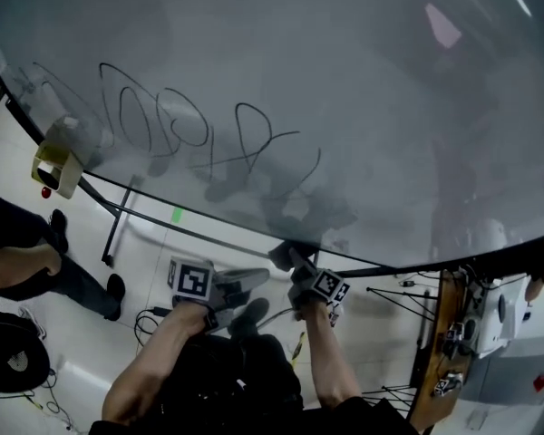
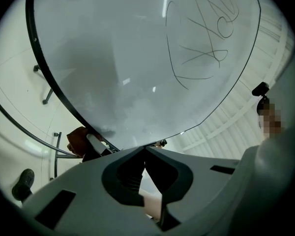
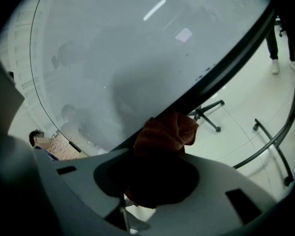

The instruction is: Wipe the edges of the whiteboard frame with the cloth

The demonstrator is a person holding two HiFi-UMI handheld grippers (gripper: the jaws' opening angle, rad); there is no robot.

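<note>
A glossy whiteboard (image 1: 344,80), scrawled with black loops, is standing over a pale floor (image 1: 154,243). The right gripper (image 3: 157,151) is pinching a bunched rust-brown cloth (image 3: 164,132) against its dark bottom frame (image 3: 226,63); the left gripper (image 2: 144,148) is showing its jaws meeting, empty.

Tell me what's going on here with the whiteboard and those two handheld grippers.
A person holds a gripper in each hand at the lower edge of a large white whiteboard marked with black scribbles. The right gripper is shut on a crumpled reddish-brown cloth, which sits against the board's dark frame. The left gripper is shut with nothing in it, just below the frame beside the right one.
</note>
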